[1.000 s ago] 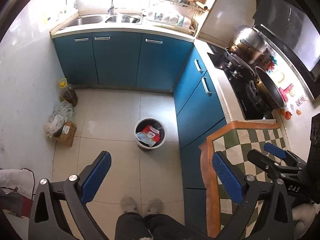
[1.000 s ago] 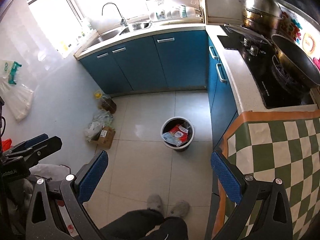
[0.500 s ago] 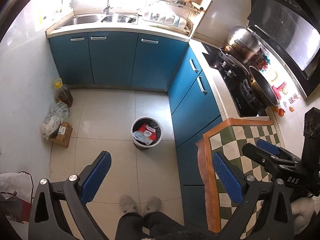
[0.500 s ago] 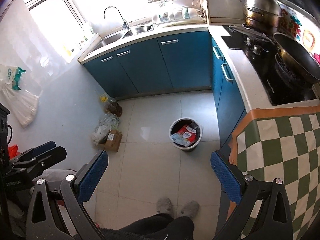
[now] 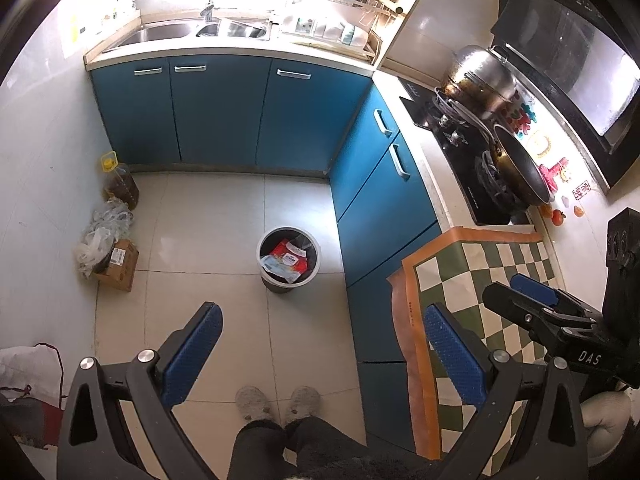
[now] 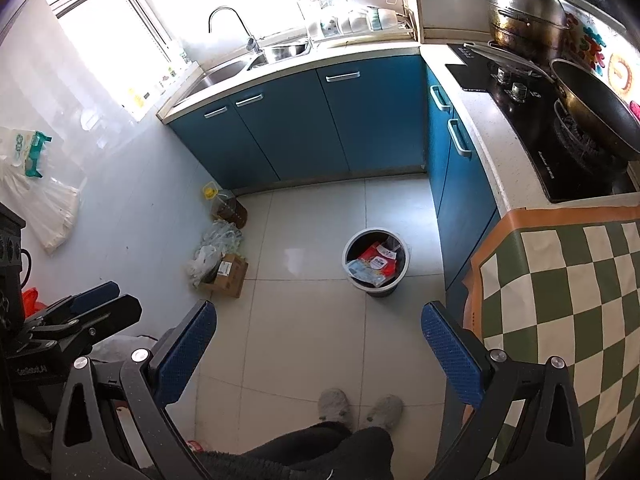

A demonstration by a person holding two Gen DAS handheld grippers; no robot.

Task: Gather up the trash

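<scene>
A round trash bin (image 5: 289, 258) stands on the tiled floor by the blue cabinets, holding red and blue wrappers; it also shows in the right wrist view (image 6: 376, 262). My left gripper (image 5: 320, 344) is open and empty, high above the floor. My right gripper (image 6: 318, 344) is open and empty, also high above the floor. The right gripper shows at the right of the left wrist view (image 5: 536, 304). The left gripper shows at the left of the right wrist view (image 6: 80, 312). No trash is held.
A green checked cloth (image 5: 480, 280) covers the counter on the right. A wok (image 5: 520, 168) and a steel pot (image 5: 480, 80) sit on the stove. A cardboard box (image 5: 120, 266), plastic bags (image 5: 102, 232) and an oil bottle (image 5: 120, 184) stand by the left wall. My slippered feet (image 5: 276, 402) are below.
Both grippers have risen and pulled back, so the bin and floor look smaller. Both stay open and empty.
</scene>
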